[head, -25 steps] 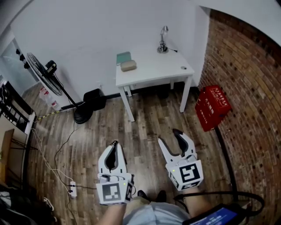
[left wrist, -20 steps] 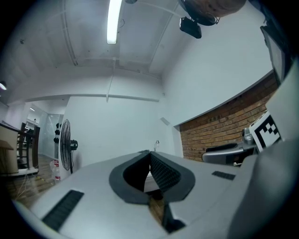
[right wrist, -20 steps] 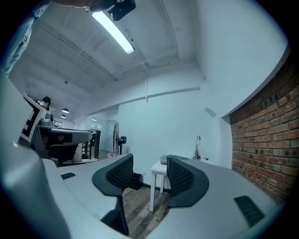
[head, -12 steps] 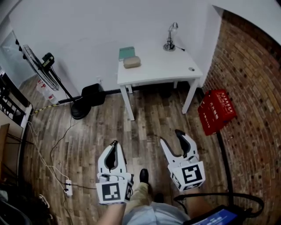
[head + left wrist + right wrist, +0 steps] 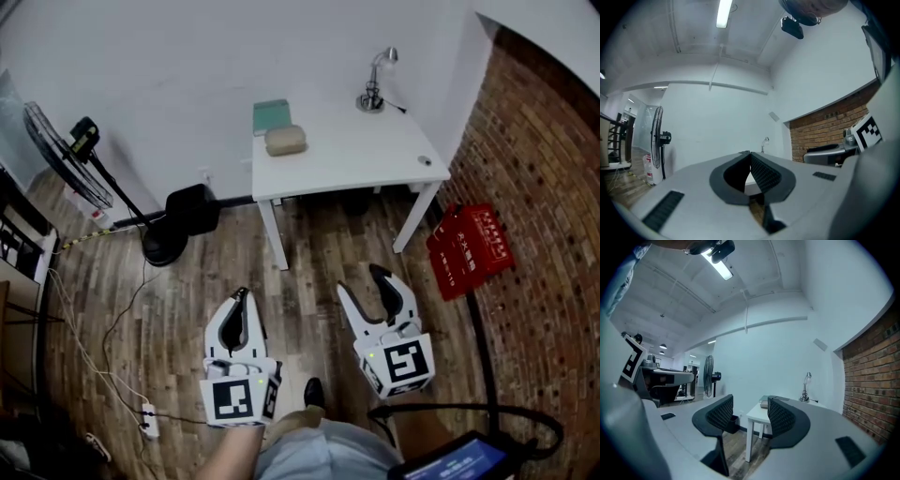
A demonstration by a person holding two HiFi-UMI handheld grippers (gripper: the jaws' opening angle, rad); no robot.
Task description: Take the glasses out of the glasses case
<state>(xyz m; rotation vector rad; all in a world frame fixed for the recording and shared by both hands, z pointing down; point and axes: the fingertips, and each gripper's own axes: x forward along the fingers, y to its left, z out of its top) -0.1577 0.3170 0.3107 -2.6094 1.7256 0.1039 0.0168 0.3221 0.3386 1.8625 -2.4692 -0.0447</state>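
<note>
The glasses case (image 5: pixel 285 140) lies closed on the white table (image 5: pixel 375 155), near its far left corner, just in front of a flat teal thing (image 5: pixel 271 115). Its long axis runs along the table's back edge, with one rounded end toward the lamp (image 5: pixel 373 90).

It is small in the view, so its seam cannot be made out. It is probably light and stiff-shelled and likely to skid on the smooth top, so one claw should pin the base by its long sides while the other lifts the lid. The glasses inside would be fragile.

Both claws hang well short of the table, over the floor. The left gripper (image 5: pixel 243 295) is clenched on nothing, and the right gripper (image 5: pixel 360 282) is spread and empty.
</note>
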